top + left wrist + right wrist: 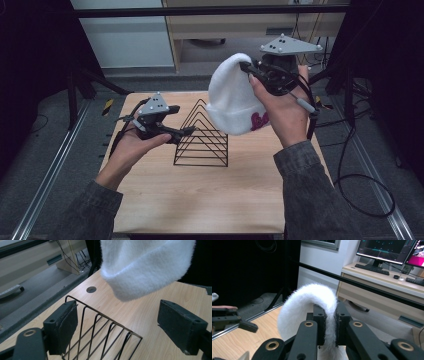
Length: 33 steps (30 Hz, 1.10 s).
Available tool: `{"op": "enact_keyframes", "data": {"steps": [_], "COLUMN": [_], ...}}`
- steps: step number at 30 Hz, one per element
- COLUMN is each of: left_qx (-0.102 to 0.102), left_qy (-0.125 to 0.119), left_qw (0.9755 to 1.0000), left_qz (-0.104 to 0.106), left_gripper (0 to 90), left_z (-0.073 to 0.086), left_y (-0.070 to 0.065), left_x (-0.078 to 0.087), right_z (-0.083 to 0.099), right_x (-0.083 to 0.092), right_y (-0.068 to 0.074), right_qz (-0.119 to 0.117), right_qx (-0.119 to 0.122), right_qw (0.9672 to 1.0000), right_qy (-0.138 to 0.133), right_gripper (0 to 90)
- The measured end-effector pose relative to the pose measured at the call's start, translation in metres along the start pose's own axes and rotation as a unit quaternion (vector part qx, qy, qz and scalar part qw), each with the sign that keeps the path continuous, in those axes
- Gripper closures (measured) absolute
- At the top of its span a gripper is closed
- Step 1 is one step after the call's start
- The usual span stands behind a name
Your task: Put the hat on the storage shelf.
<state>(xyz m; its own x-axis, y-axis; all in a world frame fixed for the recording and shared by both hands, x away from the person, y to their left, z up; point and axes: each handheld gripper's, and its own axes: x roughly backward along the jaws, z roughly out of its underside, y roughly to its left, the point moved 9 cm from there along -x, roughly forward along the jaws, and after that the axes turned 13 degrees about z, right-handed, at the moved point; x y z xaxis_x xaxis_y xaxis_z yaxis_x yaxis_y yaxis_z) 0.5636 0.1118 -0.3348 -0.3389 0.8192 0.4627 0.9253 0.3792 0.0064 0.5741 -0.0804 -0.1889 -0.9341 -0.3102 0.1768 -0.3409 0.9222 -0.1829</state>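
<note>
A white fuzzy knit hat [232, 97] with a pink mark near its brim hangs in the air above the table's far right. My right gripper [248, 67] is shut on its top edge, and the right gripper view shows the fabric [307, 300] pinched between the pads [321, 322]. A black wire rack [202, 140] of triangular dividers stands on the wooden table [200, 200]. My left gripper [184, 131] is open at the rack's left side. In the left gripper view its jaws stand wide apart over the rack [100, 332], with the hat [145, 267] hanging above and beyond them.
A round hole [91, 289] sits in the tabletop near its far edge. Metal rails [50, 170] run along both sides of the table, and cables [365, 185] lie on the floor at the right. A desk with monitors [384, 252] stands beyond a black crossbar [362, 285].
</note>
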Motion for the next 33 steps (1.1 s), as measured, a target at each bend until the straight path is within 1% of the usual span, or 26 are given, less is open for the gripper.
{"op": "enact_keyframes", "data": {"steps": [2, 4, 5, 6, 10, 12, 14, 16, 18, 22, 23, 24, 25, 26, 27, 29, 30, 32, 33], "left_qx": [0.001, 0.001, -0.003, -0.003, 0.003, 0.008, 0.007, 0.013, 0.018, 0.023, 0.025, 0.028, 0.029, 0.023, 0.021, 0.018, 0.017, 0.019, 0.016], "left_qy": [-0.002, 0.001, 0.007, 0.008, 0.004, 0.0, 0.001, -0.001, 0.007, 0.002, 0.001, -0.003, -0.005, -0.002, -0.002, 0.002, 0.0, -0.004, -0.004], "left_qw": [1.0, 1.0, 0.9999, 0.9999, 1.0, 1.0, 1.0, 0.9999, 0.9998, 0.9997, 0.9997, 0.9996, 0.9995, 0.9997, 0.9997, 0.9997, 0.9998, 0.9998, 0.9999], "left_qz": [0.003, 0.007, 0.007, 0.007, 0.003, 0.003, 0.004, 0.0, -0.004, -0.004, -0.003, 0.001, 0.005, 0.01, 0.013, 0.016, 0.014, 0.007, -0.001], "left_gripper": [16.0, 16.1, 16.0, 16.0, 16.0, 15.7, 15.4, 14.8, 14.5, 15.9, 21.0, 37.7, 37.7, 48.6, 64.4, 74.0, 76.9, 79.3, 80.0], "left_z": [-0.001, -0.001, 0.0, 0.0, 0.0, -0.001, -0.001, 0.0, 0.003, 0.004, 0.004, 0.004, 0.003, 0.004, 0.004, 0.004, 0.003, 0.003, 0.003], "left_y": [0.0, 0.0, 0.001, 0.001, 0.005, 0.007, 0.008, 0.012, 0.016, 0.021, 0.022, 0.021, 0.021, 0.02, 0.019, 0.017, 0.016, 0.016, 0.017], "left_x": [-0.003, -0.009, -0.011, -0.012, -0.018, -0.022, -0.027, -0.03, -0.033, -0.035, -0.035, -0.035, -0.035, -0.035, -0.035, -0.035, -0.034, -0.029, -0.025], "right_z": [-0.001, -0.003, -0.005, -0.007, -0.013, -0.017, -0.019, -0.021, -0.023, -0.026, -0.026, -0.027, -0.027, -0.026, -0.026, -0.025, -0.024, -0.023, -0.022], "right_x": [-0.003, -0.005, -0.007, -0.008, -0.01, -0.011, -0.014, -0.016, -0.016, -0.014, -0.014, -0.014, -0.014, -0.014, -0.014, -0.013, -0.012, -0.011, -0.011], "right_y": [0.003, 0.006, 0.008, 0.01, 0.018, 0.024, 0.03, 0.035, 0.042, 0.052, 0.053, 0.055, 0.055, 0.056, 0.056, 0.054, 0.052, 0.048, 0.046], "right_qz": [-0.002, -0.004, -0.006, -0.007, -0.014, -0.021, -0.026, -0.032, -0.04, -0.051, -0.052, -0.054, -0.054, -0.054, -0.053, -0.052, -0.049, -0.046, -0.043], "right_qx": [0.001, -0.002, 0.0, 0.001, 0.001, 0.001, 0.001, 0.005, 0.004, 0.01, 0.012, 0.015, 0.015, 0.015, 0.015, 0.017, 0.017, 0.017, 0.018], "right_qw": [1.0, 1.0, 1.0, 1.0, 0.9998, 0.9997, 0.9996, 0.9994, 0.9991, 0.9985, 0.9984, 0.9982, 0.9982, 0.9982, 0.9983, 0.9983, 0.9985, 0.9986, 0.9987], "right_qy": [0.0, -0.001, -0.002, -0.004, -0.011, -0.012, -0.013, -0.014, -0.016, -0.02, -0.019, -0.02, -0.02, -0.02, -0.019, -0.019, -0.019, -0.018, -0.019], "right_gripper": [82.8, 82.8, 82.8, 82.8, 82.8, 82.8, 82.8, 82.8, 82.8, 82.8, 82.8, 82.8, 82.8, 82.8, 82.8, 82.7, 82.7, 82.7, 82.7]}}
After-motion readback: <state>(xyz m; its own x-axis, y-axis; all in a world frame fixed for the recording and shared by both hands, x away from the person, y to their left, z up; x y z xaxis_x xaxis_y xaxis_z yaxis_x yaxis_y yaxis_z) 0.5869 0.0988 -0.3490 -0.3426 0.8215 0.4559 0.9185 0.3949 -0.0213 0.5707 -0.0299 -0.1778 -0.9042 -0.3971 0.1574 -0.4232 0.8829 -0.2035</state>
